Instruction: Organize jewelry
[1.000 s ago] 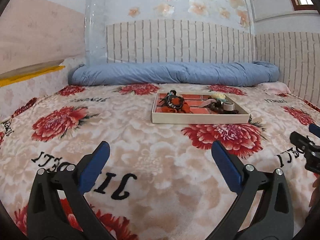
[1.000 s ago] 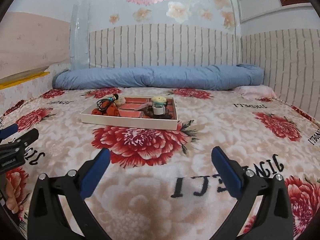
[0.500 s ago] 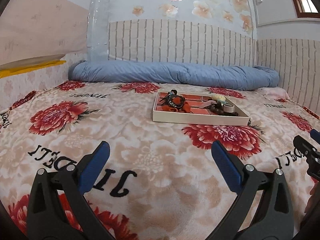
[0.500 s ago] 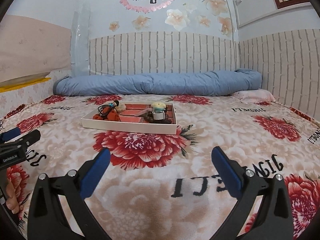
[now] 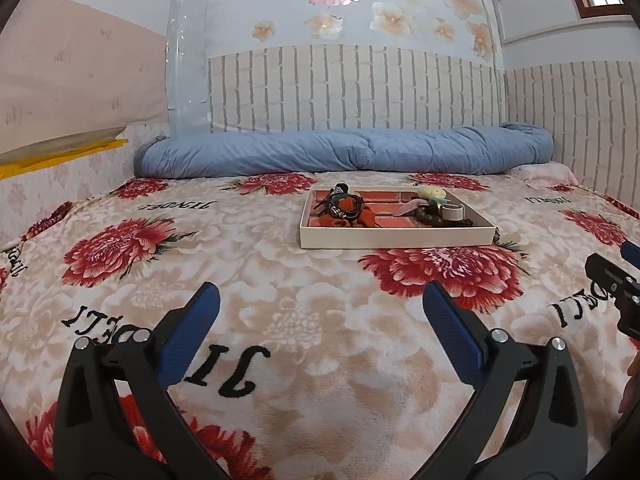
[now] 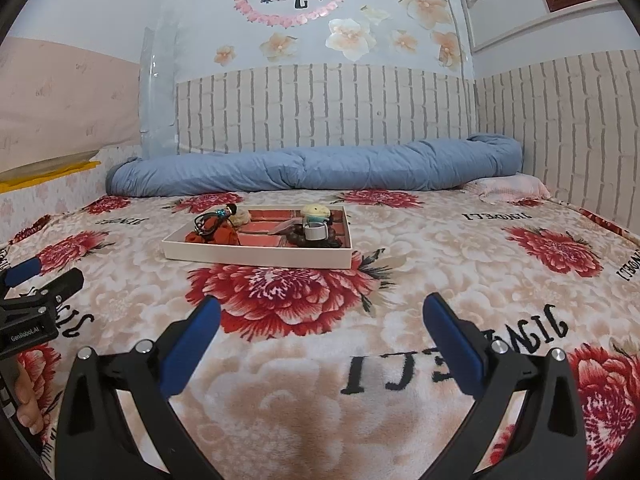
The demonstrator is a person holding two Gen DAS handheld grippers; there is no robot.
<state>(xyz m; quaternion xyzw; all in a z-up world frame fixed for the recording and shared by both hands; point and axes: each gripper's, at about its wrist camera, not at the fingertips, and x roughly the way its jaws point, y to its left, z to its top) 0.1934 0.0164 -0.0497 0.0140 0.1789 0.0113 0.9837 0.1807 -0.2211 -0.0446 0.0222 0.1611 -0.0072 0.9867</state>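
A shallow cream tray (image 5: 396,237) (image 6: 256,255) with a red lining sits on the flowered blanket, well ahead of both grippers. In its left part lie dark bracelets on an orange-red cloth (image 5: 344,210) (image 6: 214,229). In its right part sit dark beads, a white ring-shaped band (image 5: 452,213) (image 6: 316,233) and a pale round piece (image 5: 431,193) (image 6: 316,212). My left gripper (image 5: 320,304) stands open above the blanket, nothing between its fingers. My right gripper (image 6: 322,312) is open too and holds nothing. Each gripper shows at the edge of the other's view.
A rolled blue quilt (image 5: 344,154) (image 6: 316,168) lies along the brick-patterned wall behind the tray. A pink pillow (image 6: 508,188) rests at the far right. A padded wall with a yellow strip (image 5: 60,156) borders the bed on the left. A hand (image 6: 26,392) grips the left tool.
Both views have tilted upward a little, showing more of the wall. The tray and its contents have not moved. Both grippers stay open.
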